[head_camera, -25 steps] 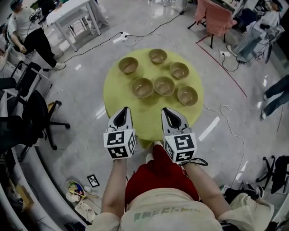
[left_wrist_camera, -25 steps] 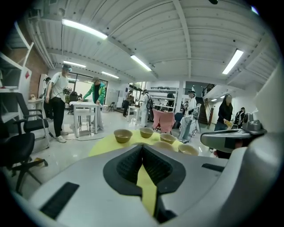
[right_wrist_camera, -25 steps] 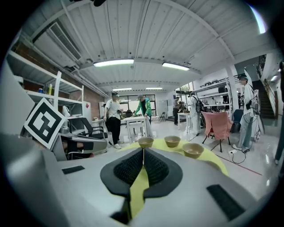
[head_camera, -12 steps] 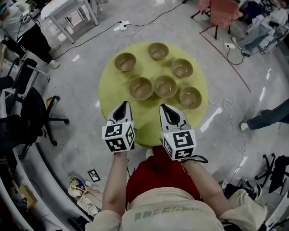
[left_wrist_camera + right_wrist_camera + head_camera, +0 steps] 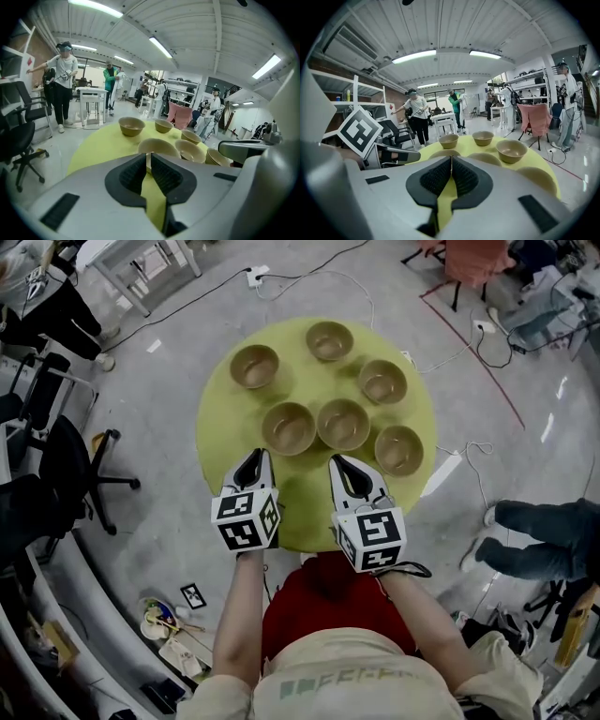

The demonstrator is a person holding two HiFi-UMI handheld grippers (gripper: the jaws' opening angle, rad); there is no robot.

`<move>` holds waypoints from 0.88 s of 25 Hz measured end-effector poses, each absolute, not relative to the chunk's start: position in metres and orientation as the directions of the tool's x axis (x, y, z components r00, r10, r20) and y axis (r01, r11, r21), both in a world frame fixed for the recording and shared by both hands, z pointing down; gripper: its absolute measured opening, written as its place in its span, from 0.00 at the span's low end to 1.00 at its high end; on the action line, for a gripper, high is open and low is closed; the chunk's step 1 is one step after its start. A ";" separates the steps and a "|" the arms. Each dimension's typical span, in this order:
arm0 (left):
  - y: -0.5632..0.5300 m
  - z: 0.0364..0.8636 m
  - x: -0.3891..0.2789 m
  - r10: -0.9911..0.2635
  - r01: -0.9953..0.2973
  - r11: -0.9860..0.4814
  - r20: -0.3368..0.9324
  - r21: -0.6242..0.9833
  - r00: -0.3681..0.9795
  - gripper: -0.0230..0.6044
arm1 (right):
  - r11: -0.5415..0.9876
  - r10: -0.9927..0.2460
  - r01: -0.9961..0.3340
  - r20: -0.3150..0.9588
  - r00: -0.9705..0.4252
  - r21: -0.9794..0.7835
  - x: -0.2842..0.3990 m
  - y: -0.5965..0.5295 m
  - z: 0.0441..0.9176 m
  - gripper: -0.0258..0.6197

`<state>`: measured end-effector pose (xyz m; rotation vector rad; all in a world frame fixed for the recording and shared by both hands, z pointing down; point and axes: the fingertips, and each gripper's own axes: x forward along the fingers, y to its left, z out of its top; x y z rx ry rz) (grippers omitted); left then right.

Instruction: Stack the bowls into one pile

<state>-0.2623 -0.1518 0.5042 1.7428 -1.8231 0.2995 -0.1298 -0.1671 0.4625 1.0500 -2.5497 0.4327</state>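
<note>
Clearly both tools are idle: the left gripper [image 5: 251, 458] has its jaws drawn together with nothing between them, only yellow-green tabletop showing through the slit, and the right gripper [image 5: 340, 465] is the same, pressed closed and empty. Both hover side by side over the near edge of the round table [image 5: 221, 432], tips pointing towards its middle. None of the stacking looks done: six tan bowls [image 5: 131, 125] sit on the table, each upright and single, with no pile begun, so the whole job is left. Closest to the left gripper is the near-left bowl [image 5: 289, 427], just beyond its tips. Just beside that one, the middle bowl [image 5: 343, 423] lies ahead of the right gripper. The near-right bowl [image 5: 398, 449] sits off to that gripper's right, near the table's right edge. Three more stand towards the far edge, well apart from both tools: the far-left bowl [image 5: 255, 366], the far bowl [image 5: 329, 340] and the far-right bowl [image 5: 382, 381]
</note>
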 end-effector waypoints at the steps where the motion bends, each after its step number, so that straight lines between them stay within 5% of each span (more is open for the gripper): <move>1: -0.154 0.507 -0.262 -0.827 -0.965 0.120 0.561 0.235 0.033 0.08 | 0.680 -0.608 -0.718 0.432 -0.666 -0.149 -0.130 -0.169 0.464 0.10; 22: -0.189 0.546 -0.272 -0.767 -0.925 0.216 0.641 0.314 0.039 0.19 | 0.691 -0.560 -0.700 0.477 -0.677 -0.182 -0.140 -0.202 0.490 0.10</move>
